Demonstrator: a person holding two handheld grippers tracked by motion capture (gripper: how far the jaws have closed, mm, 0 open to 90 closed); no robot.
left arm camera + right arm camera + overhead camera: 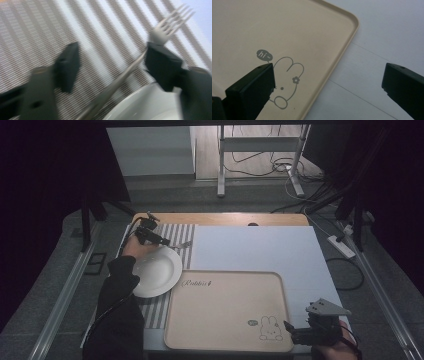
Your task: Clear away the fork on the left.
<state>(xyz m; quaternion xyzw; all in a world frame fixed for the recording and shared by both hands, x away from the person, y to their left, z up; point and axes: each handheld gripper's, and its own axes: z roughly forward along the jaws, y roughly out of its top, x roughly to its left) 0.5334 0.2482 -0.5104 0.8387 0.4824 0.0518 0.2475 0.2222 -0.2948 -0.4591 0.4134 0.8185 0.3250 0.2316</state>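
Striped placemat [37, 30] blurred, fork [140, 60] handle cut off between open left gripper [112, 65] jaws

The fork [140, 57] is a silver metal one with four slim tines. It lies flat on the grey-and-white striped placemat [172, 234] at the far left of the table, just beyond the far rim of the white plate [156, 270]. In the left gripper view its tines point up and to the right while the handle runs down beside the plate's rim. That view is blurred.
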